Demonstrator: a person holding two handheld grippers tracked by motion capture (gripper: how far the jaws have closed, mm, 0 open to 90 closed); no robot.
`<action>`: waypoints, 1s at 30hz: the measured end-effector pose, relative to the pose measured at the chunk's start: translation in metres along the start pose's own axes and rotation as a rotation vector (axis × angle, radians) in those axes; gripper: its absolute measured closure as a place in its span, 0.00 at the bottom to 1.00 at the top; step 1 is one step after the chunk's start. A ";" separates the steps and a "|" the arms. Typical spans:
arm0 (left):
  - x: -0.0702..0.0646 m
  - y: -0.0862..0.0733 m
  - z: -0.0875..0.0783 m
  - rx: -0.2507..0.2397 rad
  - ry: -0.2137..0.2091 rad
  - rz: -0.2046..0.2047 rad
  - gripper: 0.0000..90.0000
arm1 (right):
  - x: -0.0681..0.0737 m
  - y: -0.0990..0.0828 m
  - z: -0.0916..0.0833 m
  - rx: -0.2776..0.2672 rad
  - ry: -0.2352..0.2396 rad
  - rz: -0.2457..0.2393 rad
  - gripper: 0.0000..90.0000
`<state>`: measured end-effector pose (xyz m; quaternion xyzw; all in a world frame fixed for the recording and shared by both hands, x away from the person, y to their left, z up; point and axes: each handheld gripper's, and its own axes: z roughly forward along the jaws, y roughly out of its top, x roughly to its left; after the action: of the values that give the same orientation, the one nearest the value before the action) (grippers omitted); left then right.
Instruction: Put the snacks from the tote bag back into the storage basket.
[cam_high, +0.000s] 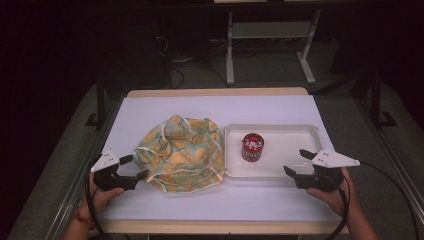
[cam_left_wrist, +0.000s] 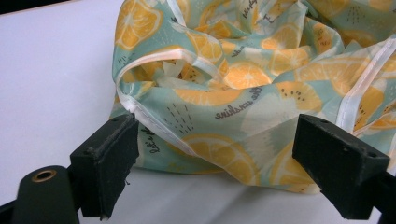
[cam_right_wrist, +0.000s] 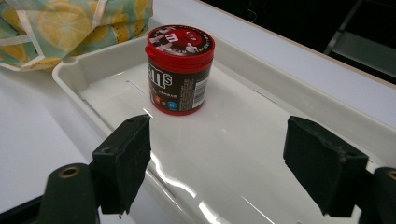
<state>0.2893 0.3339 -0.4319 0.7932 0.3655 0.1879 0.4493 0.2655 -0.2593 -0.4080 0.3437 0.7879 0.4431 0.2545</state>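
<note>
We are holding the left tool (cam_high: 134, 167) open at the cloth (cam_high: 181, 152), right tool (cam_high: 298, 163) gaping over the tray (cam_high: 295, 131), candy tub (cam_high: 252, 147) inside.

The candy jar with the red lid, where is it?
In the high view, the candy jar stands upright at the left end of the white tray, right of the lemon-print cloth.
</note>
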 end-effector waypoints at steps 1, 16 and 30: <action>0.000 0.000 0.000 0.001 0.002 0.001 0.15 | 0.000 0.000 0.000 0.000 0.000 -0.001 0.25; 0.000 0.002 -0.001 -0.012 -0.002 -0.010 0.15 | 0.000 -0.001 0.000 0.001 0.000 0.003 0.25; 0.000 0.005 0.005 -0.004 -0.012 -0.007 0.15 | -0.003 -0.004 -0.004 -0.007 -0.006 0.016 0.25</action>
<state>0.2944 0.3294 -0.4301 0.7920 0.3653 0.1824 0.4539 0.2634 -0.2655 -0.4090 0.3507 0.7827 0.4468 0.2545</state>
